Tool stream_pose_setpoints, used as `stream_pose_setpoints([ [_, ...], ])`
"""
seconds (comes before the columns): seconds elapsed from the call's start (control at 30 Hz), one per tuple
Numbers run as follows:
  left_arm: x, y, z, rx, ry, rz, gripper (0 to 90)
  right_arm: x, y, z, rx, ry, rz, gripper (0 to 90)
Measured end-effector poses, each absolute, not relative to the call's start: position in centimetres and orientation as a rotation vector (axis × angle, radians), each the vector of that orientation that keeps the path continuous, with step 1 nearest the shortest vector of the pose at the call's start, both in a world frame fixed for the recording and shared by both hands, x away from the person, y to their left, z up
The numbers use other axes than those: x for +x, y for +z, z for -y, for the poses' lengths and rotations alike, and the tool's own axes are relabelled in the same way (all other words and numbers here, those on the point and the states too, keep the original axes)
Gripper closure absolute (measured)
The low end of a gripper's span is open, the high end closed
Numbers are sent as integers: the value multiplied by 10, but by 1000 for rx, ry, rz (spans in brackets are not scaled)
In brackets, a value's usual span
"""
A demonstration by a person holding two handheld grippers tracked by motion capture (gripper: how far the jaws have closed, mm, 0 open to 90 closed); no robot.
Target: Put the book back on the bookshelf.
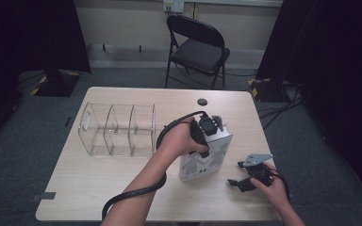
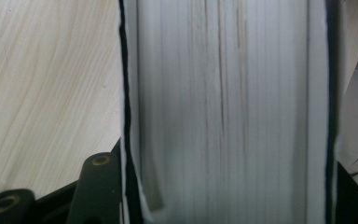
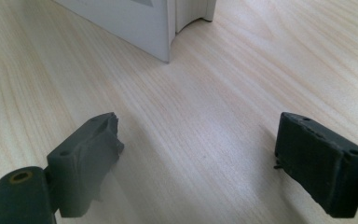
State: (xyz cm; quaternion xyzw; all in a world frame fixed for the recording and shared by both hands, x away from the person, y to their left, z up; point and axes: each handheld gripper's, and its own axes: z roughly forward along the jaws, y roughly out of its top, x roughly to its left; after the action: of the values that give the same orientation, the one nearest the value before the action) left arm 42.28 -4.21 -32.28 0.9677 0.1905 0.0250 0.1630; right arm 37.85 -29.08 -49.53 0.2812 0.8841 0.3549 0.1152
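A thick white book with grey figures on its cover stands upright on the wooden table, right of the middle. My left gripper comes down on its top edge. In the left gripper view the book's page edge sits between the two jaws, which press on both covers. My right gripper rests low over the table to the right of the book, jaws wide apart with only bare wood between them. A lower corner of the book lies ahead of it.
A clear plastic organizer with three compartments stands left of the book. A small black disc lies near the table's far edge. A black folding chair stands beyond the table. Cables trail from both grippers.
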Motion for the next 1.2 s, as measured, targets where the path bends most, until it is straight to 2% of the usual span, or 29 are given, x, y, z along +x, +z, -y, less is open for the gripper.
stream_pose_setpoints([
  [0.17,424,-323,42,2749,43,-582,467,377,-498,290,834,1065,-2564,121],
  [0.77,418,-322,45,2783,66,-577,514,375,-500,291,847,1093,-2535,118],
  [1.2,412,-320,44,2767,51,-711,524,375,-500,291,847,1093,-2535,118],
])
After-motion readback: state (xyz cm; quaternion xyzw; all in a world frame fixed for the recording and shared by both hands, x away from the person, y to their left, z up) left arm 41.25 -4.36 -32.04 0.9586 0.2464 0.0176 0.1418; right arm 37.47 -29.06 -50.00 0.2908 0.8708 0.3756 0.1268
